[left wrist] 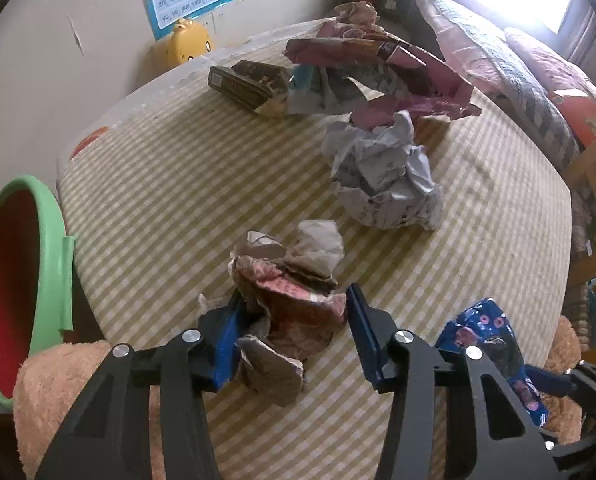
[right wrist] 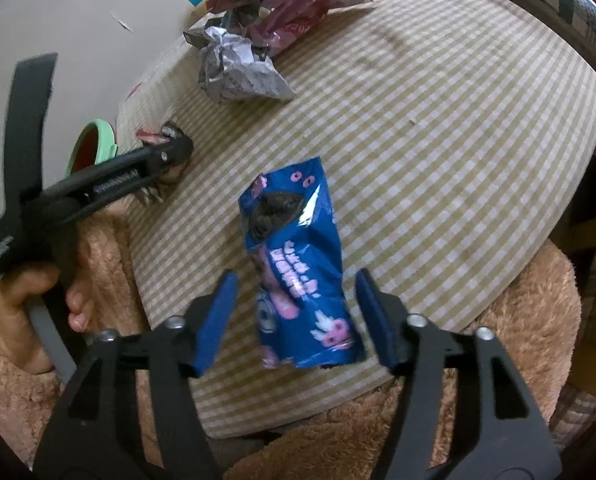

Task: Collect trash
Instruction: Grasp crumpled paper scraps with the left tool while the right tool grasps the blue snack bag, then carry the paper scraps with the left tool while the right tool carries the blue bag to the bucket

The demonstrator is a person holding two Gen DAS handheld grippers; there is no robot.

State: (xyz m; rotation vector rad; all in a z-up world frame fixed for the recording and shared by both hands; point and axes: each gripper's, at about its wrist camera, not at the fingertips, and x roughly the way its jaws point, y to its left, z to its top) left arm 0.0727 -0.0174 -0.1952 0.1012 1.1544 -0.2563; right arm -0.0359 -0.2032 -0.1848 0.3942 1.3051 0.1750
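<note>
A crumpled pinkish-brown paper wad (left wrist: 290,304) lies on the checked tabletop (left wrist: 170,184), between the open blue pads of my left gripper (left wrist: 294,320), which is not closed on it. A blue snack bag (right wrist: 298,264) lies near the table's front edge, between the open pads of my right gripper (right wrist: 298,304); the bag also shows in the left wrist view (left wrist: 494,344). A crumpled grey newspaper ball (left wrist: 382,176) sits further back, also seen in the right wrist view (right wrist: 238,68). My left gripper shows from the side in the right wrist view (right wrist: 170,152).
A green bin with a red inside (left wrist: 14,280) stands left of the table. More trash lies at the back: a dark carton (left wrist: 246,80) and torn purple wrappers (left wrist: 378,64). A brown plush toy (right wrist: 518,320) sits under the front edge. A bed (left wrist: 518,64) is at right.
</note>
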